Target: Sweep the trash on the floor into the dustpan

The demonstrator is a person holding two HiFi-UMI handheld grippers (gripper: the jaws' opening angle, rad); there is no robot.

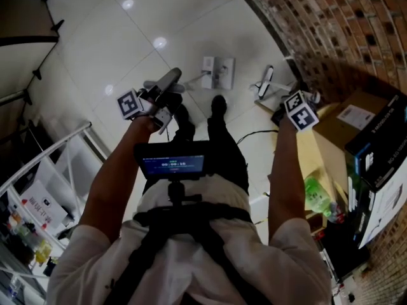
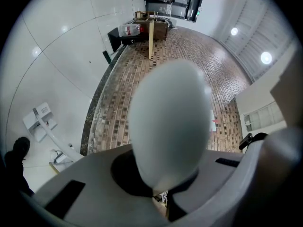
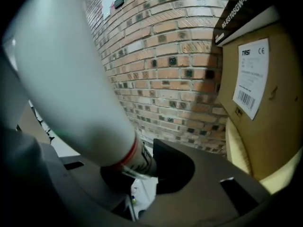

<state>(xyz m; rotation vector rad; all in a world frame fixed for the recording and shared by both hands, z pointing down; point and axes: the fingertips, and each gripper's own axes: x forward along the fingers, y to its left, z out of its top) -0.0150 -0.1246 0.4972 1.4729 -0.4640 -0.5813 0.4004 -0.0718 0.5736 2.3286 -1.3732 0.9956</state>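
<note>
My left gripper is shut on the rounded grey end of a long handle. That handle runs down toward a white dustpan standing on the pale tiled floor. My right gripper is shut on a white broom handle that has a red ring and a label near the jaws. The broom's white head rests on the floor by the brick wall. I can make out no trash on the tiles.
A curved brick wall bounds the right side. Cardboard boxes and a green bottle are stacked beside it. A white rack stands at the left. The person's black shoes are just short of the dustpan.
</note>
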